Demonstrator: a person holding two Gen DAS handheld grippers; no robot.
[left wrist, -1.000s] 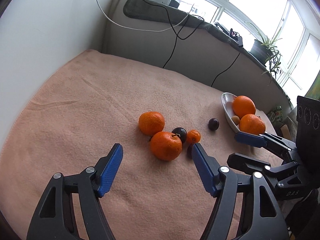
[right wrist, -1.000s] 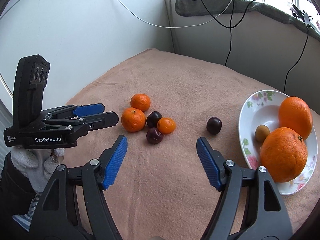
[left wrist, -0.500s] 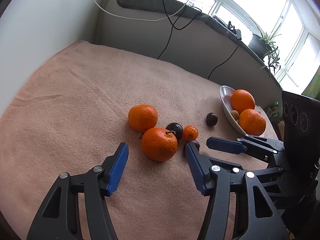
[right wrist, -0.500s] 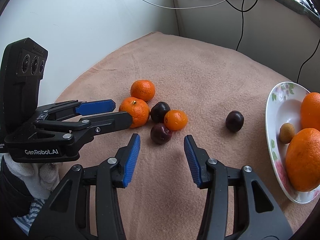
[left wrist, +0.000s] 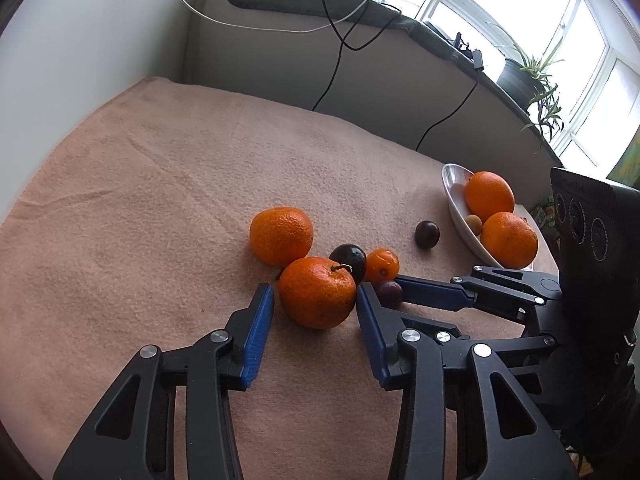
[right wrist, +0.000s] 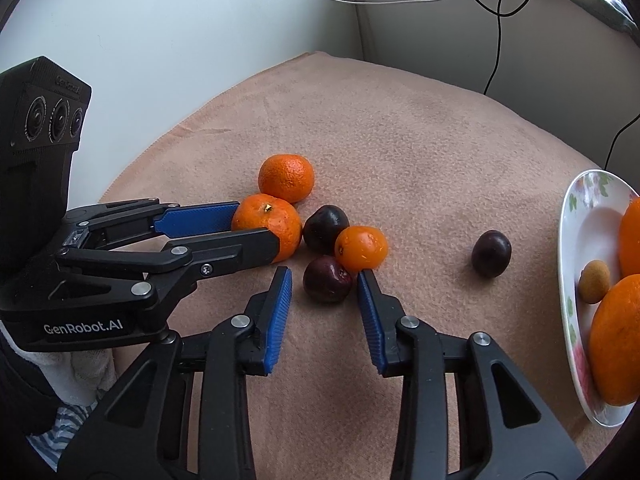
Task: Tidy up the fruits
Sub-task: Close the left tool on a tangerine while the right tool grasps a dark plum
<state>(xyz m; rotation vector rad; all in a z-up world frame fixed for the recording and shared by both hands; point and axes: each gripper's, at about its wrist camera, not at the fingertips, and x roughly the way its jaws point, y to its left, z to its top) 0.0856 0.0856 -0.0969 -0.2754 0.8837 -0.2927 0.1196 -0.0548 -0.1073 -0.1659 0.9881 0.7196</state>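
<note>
The left gripper (left wrist: 315, 300) is spread around the stemmed mandarin (left wrist: 317, 292), a pad at each flank, though contact is hard to judge. The right gripper (right wrist: 324, 284) is parted around a dark plum (right wrist: 327, 279), whose far side is hidden in the left view behind a blue finger. The floral plate (right wrist: 570, 216) at the cloth's edge, cut off by the frame, holds two oranges (left wrist: 489, 196) and a small tan fruit (right wrist: 595, 282).
</note>
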